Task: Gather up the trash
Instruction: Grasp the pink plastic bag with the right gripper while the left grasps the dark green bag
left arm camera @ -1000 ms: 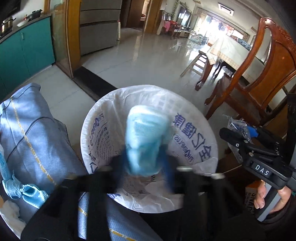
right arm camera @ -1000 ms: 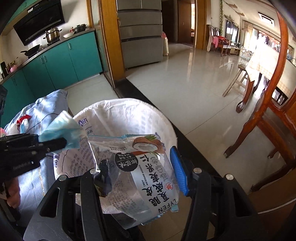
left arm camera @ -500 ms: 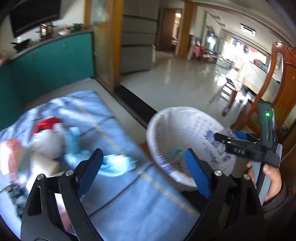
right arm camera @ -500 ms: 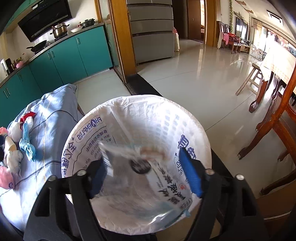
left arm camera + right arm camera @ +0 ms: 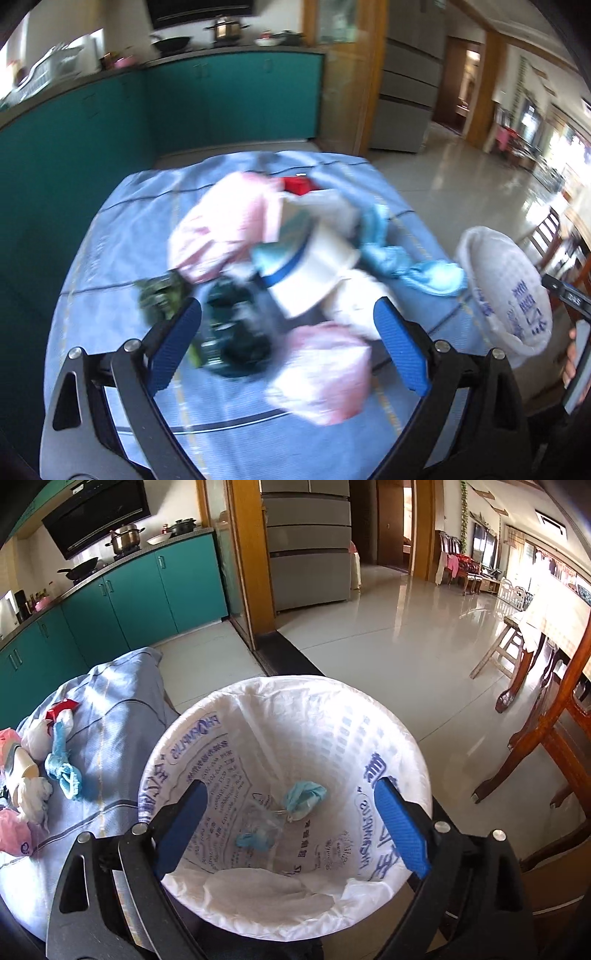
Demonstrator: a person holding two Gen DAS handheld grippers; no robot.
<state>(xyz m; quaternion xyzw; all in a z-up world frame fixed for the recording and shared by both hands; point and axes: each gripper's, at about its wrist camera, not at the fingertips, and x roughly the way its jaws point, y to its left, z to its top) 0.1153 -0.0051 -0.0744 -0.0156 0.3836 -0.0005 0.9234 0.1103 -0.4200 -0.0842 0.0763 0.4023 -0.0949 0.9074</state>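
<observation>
Pink, white and blue litter lies heaped on the blue cloth point(image 5: 122, 229), and that trash pile point(image 5: 280, 266) is what we go for next. From our left gripper point(image 5: 288, 343) the pile sits straight ahead and just below, its jaws spread wide and holding nothing; the nearest piece, a pink bag point(image 5: 325, 380), lies between the pads point(image 5: 173, 347) or just under them, though we cannot tell if anything touches. A white cup point(image 5: 314, 273) with a blue band lies tilted on the heap, its long axis running from near-left to far-right, so a grasp across it would suit the jaws as they stand. A dark green wrapper point(image 5: 236, 332) sits beside the left pad.

Our right gripper point(image 5: 291, 827) hangs over the bin point(image 5: 369, 701), also spread wide and empty. Its bag liner already holds a blue wad point(image 5: 304, 799), a smaller blue scrap point(image 5: 255, 838) and what seems to be a clear wrapper, hard to make out. The bin stands just to the right of the cloth, so the left gripper is plainly the nearer to the pile.

Blur smears the left view: the pile's pieces run together, and we cannot say how many remain. The near edge of the cloth is hidden behind the gripper frame.
</observation>
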